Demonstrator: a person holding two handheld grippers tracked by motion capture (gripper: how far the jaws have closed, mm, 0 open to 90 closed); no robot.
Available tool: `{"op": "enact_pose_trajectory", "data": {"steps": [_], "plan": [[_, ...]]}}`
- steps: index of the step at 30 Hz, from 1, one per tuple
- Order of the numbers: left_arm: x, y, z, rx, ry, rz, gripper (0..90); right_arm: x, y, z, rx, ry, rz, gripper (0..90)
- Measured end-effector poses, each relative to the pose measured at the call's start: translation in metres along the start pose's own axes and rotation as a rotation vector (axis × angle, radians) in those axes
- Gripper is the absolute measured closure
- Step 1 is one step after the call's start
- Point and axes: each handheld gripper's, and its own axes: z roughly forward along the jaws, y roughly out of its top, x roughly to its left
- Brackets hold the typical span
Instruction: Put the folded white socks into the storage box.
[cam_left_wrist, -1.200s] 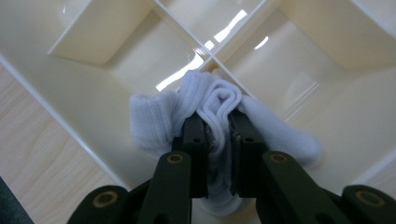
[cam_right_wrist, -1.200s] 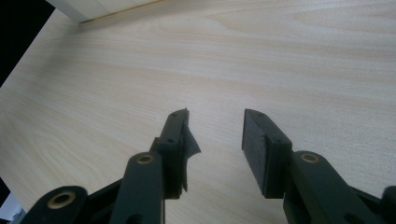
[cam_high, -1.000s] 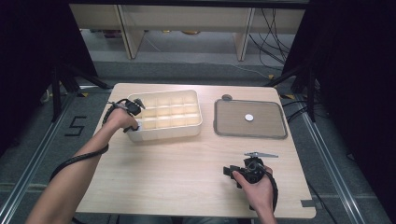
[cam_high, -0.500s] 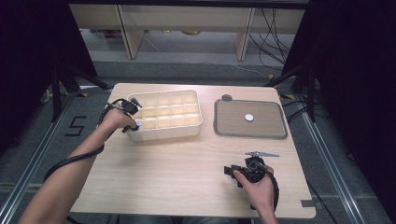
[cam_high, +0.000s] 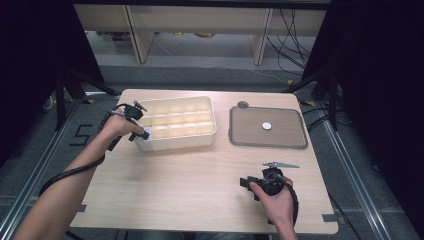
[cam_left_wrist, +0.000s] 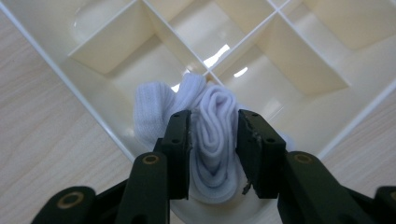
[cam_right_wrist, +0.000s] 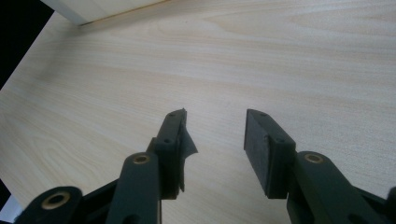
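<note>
1. Nearest the person, the right gripper (cam_high: 250, 183) rests low over the bare table (cam_high: 200, 185) at its near right side. In the right gripper view its fingers (cam_right_wrist: 264, 144) stand wide apart with only wood grain between them; they hold nothing.

2. Farther out on the left, the left gripper (cam_high: 144, 135) sits at the near left corner of the cream divided organiser box (cam_high: 207, 135). It is by far the nearer hand to the work; the right gripper lies well apart from it across the table.

3. The task's thing is a rolled white sock (cam_left_wrist: 212, 140), which lies in that corner compartment of the box, with part of it bulging toward the neighbouring divider.

4. The deciding relation: the sock sits directly between the left gripper's fingers (cam_left_wrist: 180, 140), its long axis running along them, away from the camera. The fingers have just been opening and now stand at a middling gap, flanking the roll; whether the pads press on it cannot be told.

5. Judged from this, the sock looks placed, so the next move is likely a straight lift of the left gripper clear of the compartment walls.

6. Farthest right, a grey tray (cam_high: 240, 137) carries a small white disc (cam_high: 267, 126).
</note>
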Motion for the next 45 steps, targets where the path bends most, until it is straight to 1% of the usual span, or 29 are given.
{"op": "enact_pose_trajectory", "data": {"steps": [1, 2, 5, 6, 7, 9, 12, 13, 14, 16, 18, 21, 22, 23, 25, 27, 28, 29, 30, 31, 33, 34, 35, 38, 39, 40, 41, 44, 45], "plan": [[-0.001, 0.0, -0.001, -0.023, -0.001, -0.011, 63.5, 0.0, 0.0, 0.0, -0.001, 0.0, -0.001, 59.5], [-0.002, 0.001, -0.003, -0.027, -0.004, -0.018, 63.1, 0.0, 0.0, -0.001, -0.002, 0.009, -0.005, 59.5], [-0.001, 0.003, -0.012, -0.054, -0.002, 0.007, 62.3, 0.0, 0.0, -0.001, -0.004, 0.001, 0.003, 59.5], [-0.002, 0.004, -0.015, -0.075, 0.003, 0.002, 62.0, -0.001, 0.0, -0.002, -0.002, 0.005, 0.005, 59.5], [-0.001, 0.004, -0.018, -0.077, 0.0, 0.007, 61.7, -0.001, 0.0, -0.002, -0.005, -0.004, 0.004, 59.5], [-0.001, 0.004, -0.023, -0.101, 0.005, 0.001, 60.8, -0.001, 0.001, -0.003, -0.009, 0.004, 0.008, 59.5], [0.0, 0.003, -0.031, -0.13, 0.025, -0.006, 59.7, -0.005, 0.001, -0.003, -0.019, -0.009, -0.03, 59.5], [0.0, 0.002, -0.032, -0.134, 0.027, -0.005, 59.2, -0.004, 0.001, -0.005, -0.017, 0.01, -0.016, 59.5], [0.0, 0.001, -0.034, -0.139, 0.025, -0.007, 58.5, -0.005, 0.001, -0.006, -0.018, 0.001, -0.029, 59.5], [0.0, -0.002, -0.035, -0.159, 0.029, -0.011, 56.6, -0.005, 0.002, -0.006, -0.018, 0.0, -0.029, 59.5], [0.0, -0.005, -0.036, -0.193, 0.037, -0.021, 54.4, -0.004, 0.001, -0.006, -0.017, 0.001, -0.015, 59.4], [0.003, -0.01, -0.039, -0.226, 0.046, -0.042, 52.5, -0.006, 0.002, -0.005, -0.02, -0.014, -0.028, 59.3], [0.004, -0.012, -0.04, -0.232, 0.049, -0.047, 52.2, -0.002, 0.002, -0.006, -0.003, -0.004, 0.023, 59.3], [0.005, -0.014, -0.042, -0.249, 0.049, -0.056, 51.9, -0.003, 0.002, -0.006, -0.003, -0.004, 0.022, 59.3], [0.006, -0.018, -0.045, -0.277, 0.052, -0.068, 50.6, -0.006, 0.002, -0.006, -0.018, -0.014, -0.024, 59.2], [0.004, -0.022, -0.047, -0.314, 0.052, -0.085, 48.4, -0.006, 0.002, -0.006, -0.019, -0.007, -0.029, 59.1], [0.004, -0.024, -0.049, -0.33, 0.058, -0.082, 47.4, -0.006, 0.002, -0.006, -0.021, 0.003, -0.012, 59.0], [0.005, -0.027, -0.051, -0.326, 0.059, -0.072, 46.0, -0.007, 0.002, -0.006, -0.022, 0.002, -0.027, 59.0], [0.004, -0.029, -0.052, -0.341, 0.059, -0.074, 44.4, -0.008, 0.002, -0.006, -0.027, -0.009, -0.034, 58.9], [0.004, -0.032, -0.053, -0.355, 0.058, -0.074, 42.7, -0.008, 0.003, -0.007, -0.025, -0.001, -0.028, 58.8], [0.003, -0.04, -0.056, -0.393, 0.073, -0.068, 40.0, -0.01, 0.003, -0.007, -0.032, -0.015, -0.034, 58.7], [0.001, -0.043, -0.057, -0.408, 0.077, -0.079, 38.9, -0.01, 0.003, -0.009, -0.029, -0.007, -0.025, 58.6], [-0.001, -0.047, -0.058, -0.438, 0.08, -0.091, 38.2, -0.011, 0.003, -0.009, -0.032, -0.016, -0.026, 58.5], [-0.005, -0.061, -0.061, -0.502, 0.092, -0.104, 36.3, -0.014, 0.003, -0.011, -0.043, -0.013, -0.026, 58.0], [-0.008, -0.066, -0.061, -0.52, 0.107, -0.115, 35.5, -0.014, 0.003, -0.012, -0.042, -0.022, -0.025, 57.7], [-0.012, -0.074, -0.06, -0.561, 0.112, -0.142, 35.1, -0.015, 0.003, -0.012, -0.044, -0.032, -0.029, 57.6], [-0.014, -0.078, -0.059, -0.57, 0.112, -0.148, 34.2, -0.016, 0.004, -0.013, -0.052, -0.028, -0.022, 57.5], [-0.021, -0.093, -0.055, -0.612, 0.125, -0.171, 33.0, -0.018, 0.003, -0.013, -0.059, -0.043, -0.035, 57.5], [-0.023, -0.098, -0.052, -0.631, 0.126, -0.173, 32.6, -0.019, 0.003, -0.014, -0.057, -0.033, -0.027, 57.4]]}}
